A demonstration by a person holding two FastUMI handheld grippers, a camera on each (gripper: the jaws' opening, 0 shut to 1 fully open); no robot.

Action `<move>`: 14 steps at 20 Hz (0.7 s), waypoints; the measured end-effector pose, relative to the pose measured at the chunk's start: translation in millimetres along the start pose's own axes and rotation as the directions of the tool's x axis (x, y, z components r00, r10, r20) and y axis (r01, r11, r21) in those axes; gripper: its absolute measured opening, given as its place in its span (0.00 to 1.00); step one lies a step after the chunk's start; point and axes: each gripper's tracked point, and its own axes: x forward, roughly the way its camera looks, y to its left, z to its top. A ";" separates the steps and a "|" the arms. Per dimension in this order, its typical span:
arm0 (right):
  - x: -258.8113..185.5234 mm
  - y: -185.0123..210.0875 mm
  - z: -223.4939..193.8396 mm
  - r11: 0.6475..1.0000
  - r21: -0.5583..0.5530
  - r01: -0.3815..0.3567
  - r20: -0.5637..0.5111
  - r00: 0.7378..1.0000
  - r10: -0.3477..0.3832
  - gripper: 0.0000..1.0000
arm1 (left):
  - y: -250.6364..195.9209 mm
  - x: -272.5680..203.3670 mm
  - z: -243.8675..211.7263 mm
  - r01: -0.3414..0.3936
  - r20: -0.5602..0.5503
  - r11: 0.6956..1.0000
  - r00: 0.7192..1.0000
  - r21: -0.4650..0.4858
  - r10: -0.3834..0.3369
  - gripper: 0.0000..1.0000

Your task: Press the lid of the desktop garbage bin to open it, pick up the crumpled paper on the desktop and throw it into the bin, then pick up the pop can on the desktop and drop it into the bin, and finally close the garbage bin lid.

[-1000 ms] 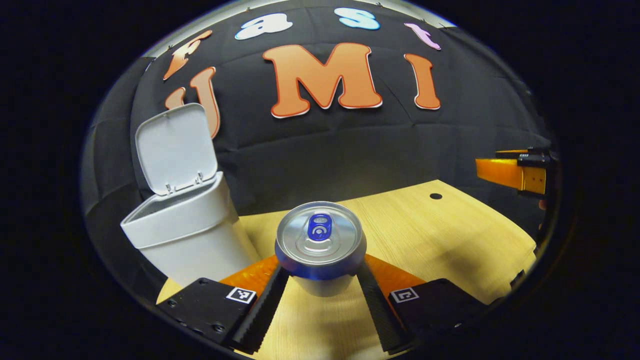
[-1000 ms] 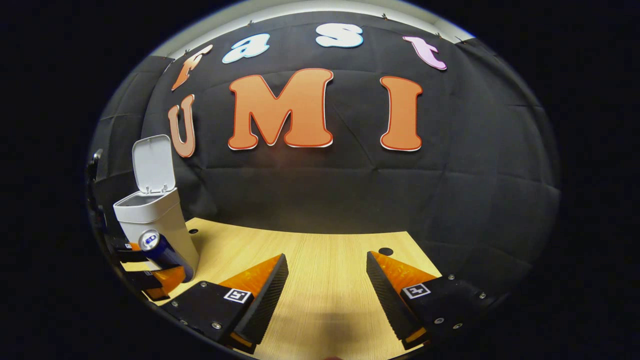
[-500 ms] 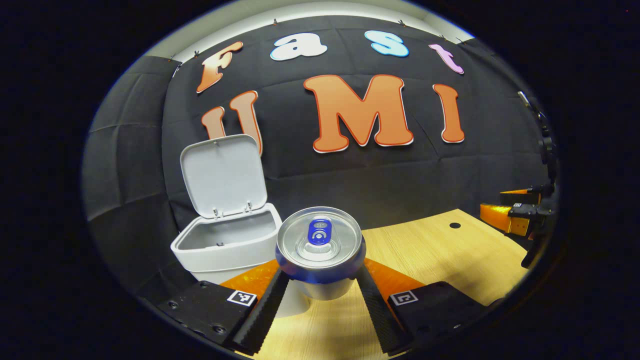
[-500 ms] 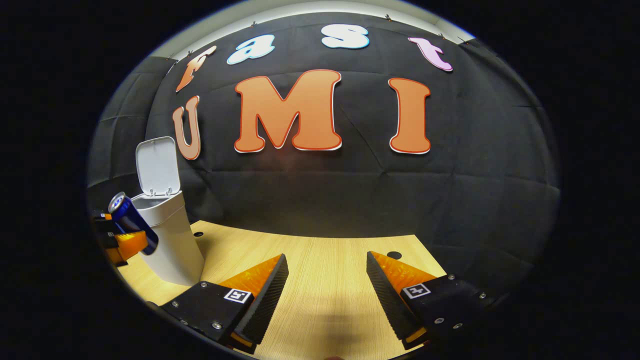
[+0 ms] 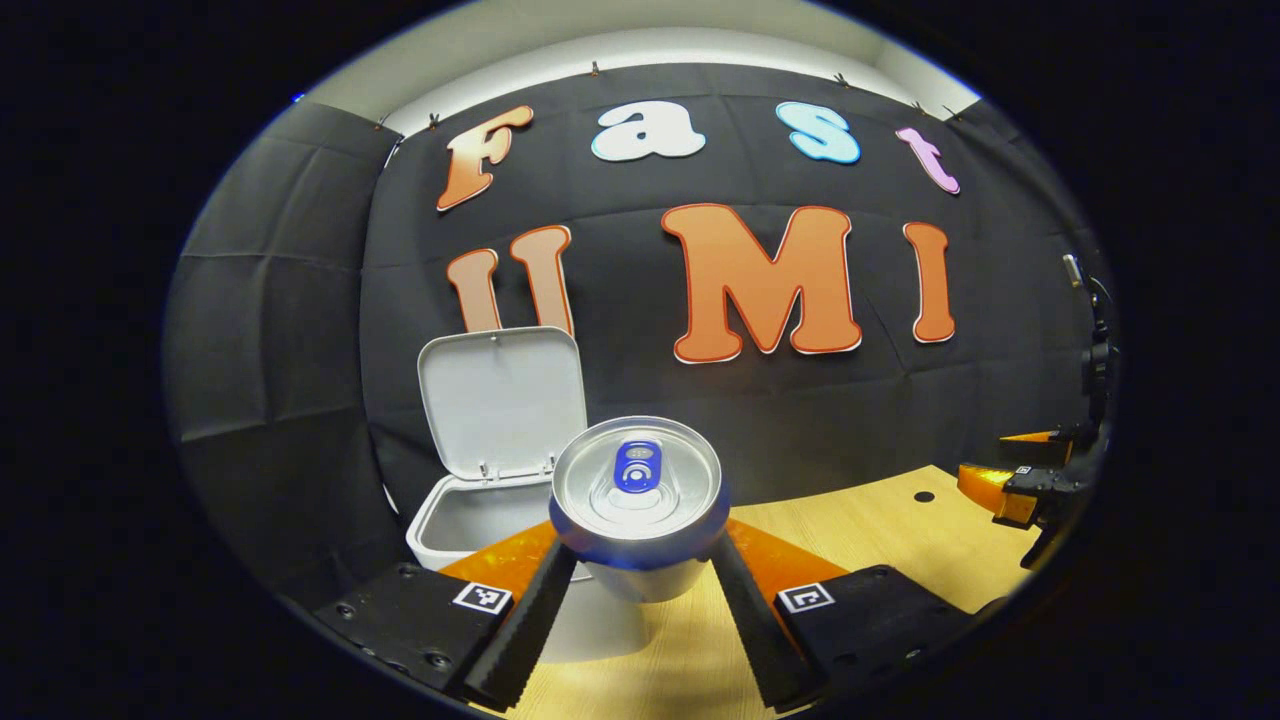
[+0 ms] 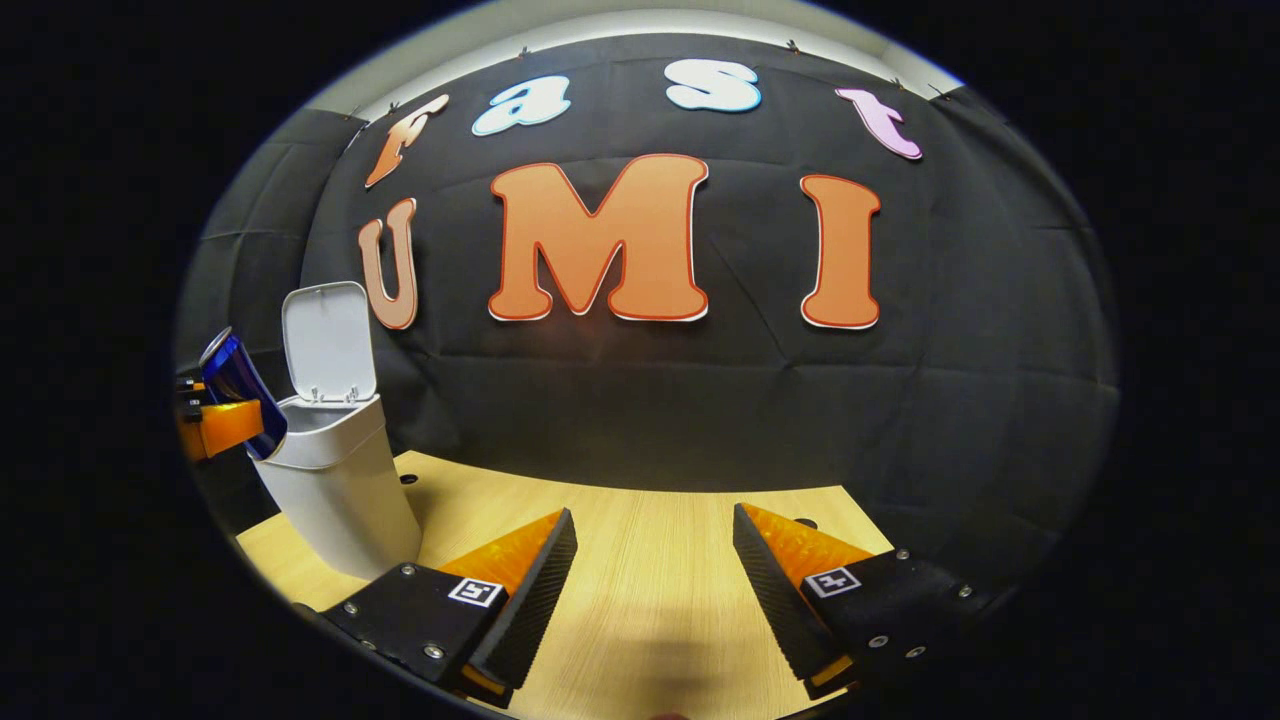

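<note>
White plastic bin stands at my left with its lid tipped up against the black cloth wall, and just right of it my left gripper clamps both fingers on the pop can, lifted near the bin's open mouth. Thin aluminium, light, slick and easily dented, I judge, so a mid-body grip suits it. Further right, pale wood desktop runs bare to the wall, where my right gripper hovers with fingers spread, holding nothing.
</note>
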 end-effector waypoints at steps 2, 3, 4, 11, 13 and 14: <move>1.0 5.8 2.6 1.000 -0.007 -0.008 0.004 1.000 0.008 0.94 | 10.2 0.3 6.9 -0.014 0.013 1.000 1.000 -0.002 0.014 0.81; 1.6 7.8 2.4 1.000 -0.012 -0.009 0.002 1.000 0.009 0.93 | 16.8 1.3 10.5 -0.023 0.018 1.000 1.000 -0.002 0.023 0.81; 2.1 9.9 2.3 1.000 -0.014 -0.016 -0.001 1.000 0.016 0.94 | 22.0 3.1 11.6 -0.031 0.020 1.000 0.999 -0.004 0.031 0.81; 5.4 8.1 10.9 1.000 -0.016 -0.002 0.013 1.000 0.002 0.94 | 69.4 24.9 24.1 -0.109 0.036 0.994 0.993 -0.021 0.109 0.81; 7.0 7.2 12.4 1.000 -0.017 0.004 0.016 1.000 -0.004 0.94 | 79.4 33.8 28.7 -0.122 0.044 0.992 0.992 -0.014 0.122 0.81; 7.6 8.0 12.3 1.000 -0.017 0.002 0.015 1.000 -0.002 0.94 | 83.2 37.8 31.4 -0.124 0.049 0.992 0.991 -0.010 0.124 0.83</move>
